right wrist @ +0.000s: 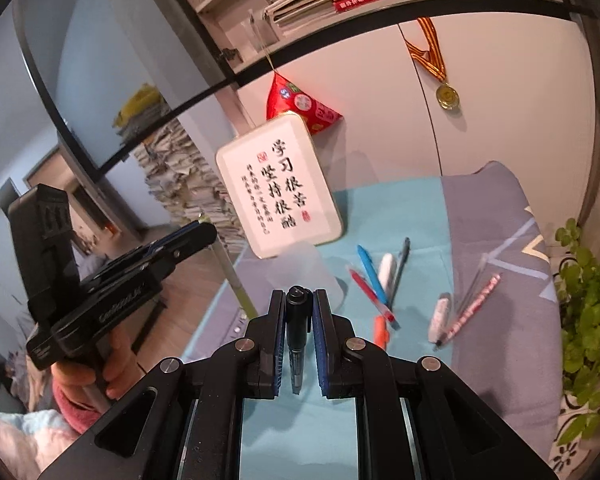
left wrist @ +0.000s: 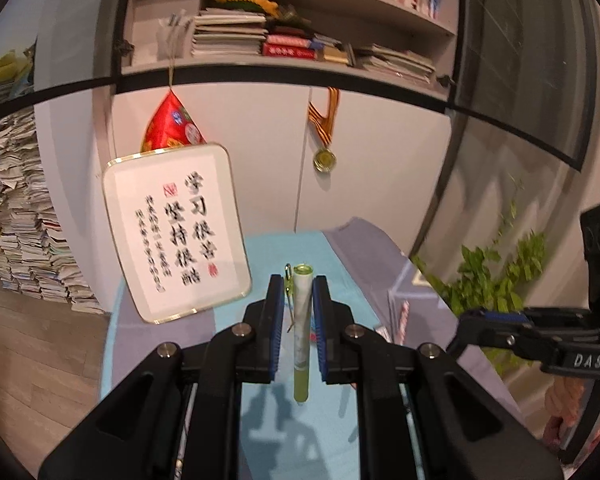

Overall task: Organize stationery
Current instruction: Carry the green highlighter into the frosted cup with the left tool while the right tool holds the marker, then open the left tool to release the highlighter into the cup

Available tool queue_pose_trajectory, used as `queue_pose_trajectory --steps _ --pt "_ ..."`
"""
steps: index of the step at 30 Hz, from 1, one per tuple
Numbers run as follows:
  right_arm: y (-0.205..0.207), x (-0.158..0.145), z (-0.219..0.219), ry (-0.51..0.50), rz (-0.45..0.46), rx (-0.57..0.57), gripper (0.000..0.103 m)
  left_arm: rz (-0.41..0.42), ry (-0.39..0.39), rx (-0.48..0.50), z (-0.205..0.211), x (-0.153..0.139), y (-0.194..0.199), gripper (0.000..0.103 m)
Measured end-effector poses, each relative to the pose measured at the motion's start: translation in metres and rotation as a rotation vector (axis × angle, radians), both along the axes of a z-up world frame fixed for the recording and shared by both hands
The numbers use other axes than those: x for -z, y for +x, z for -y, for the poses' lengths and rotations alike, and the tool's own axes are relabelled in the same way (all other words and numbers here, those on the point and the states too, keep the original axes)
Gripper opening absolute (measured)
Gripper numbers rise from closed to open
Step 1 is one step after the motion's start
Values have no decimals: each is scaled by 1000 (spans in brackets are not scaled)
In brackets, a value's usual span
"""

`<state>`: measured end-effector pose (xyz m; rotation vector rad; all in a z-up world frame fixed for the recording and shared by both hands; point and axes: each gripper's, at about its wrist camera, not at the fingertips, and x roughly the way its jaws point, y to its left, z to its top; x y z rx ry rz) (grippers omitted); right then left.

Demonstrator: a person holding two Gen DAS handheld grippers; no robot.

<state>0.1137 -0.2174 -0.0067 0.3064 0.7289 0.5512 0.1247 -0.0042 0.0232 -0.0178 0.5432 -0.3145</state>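
Jaws of the left gripper (left wrist: 298, 320) are pinching a green pen (left wrist: 302, 332) upright, above the blue cloth (left wrist: 340, 432). Right-wrist view: the right gripper (right wrist: 299, 332) is clamping a black pen (right wrist: 298, 332); a translucent cup (right wrist: 300, 268) is standing just ahead. Keep both pens vertical while approaching its mouth.

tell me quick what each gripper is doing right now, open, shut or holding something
Left gripper: shut on the green pen.
Right gripper: shut on the black pen.
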Motion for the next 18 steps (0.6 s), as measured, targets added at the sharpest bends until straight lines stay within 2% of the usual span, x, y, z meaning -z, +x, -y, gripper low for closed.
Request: queue_pose_trajectory --steps 10,18 --pt "13 -13 -20 -51 51 -1 14 72 -3 -36 -13 -15 30 13" --pt "30 -10 -24 -46 31 2 14 -19 5 -35 -12 27 62 13"
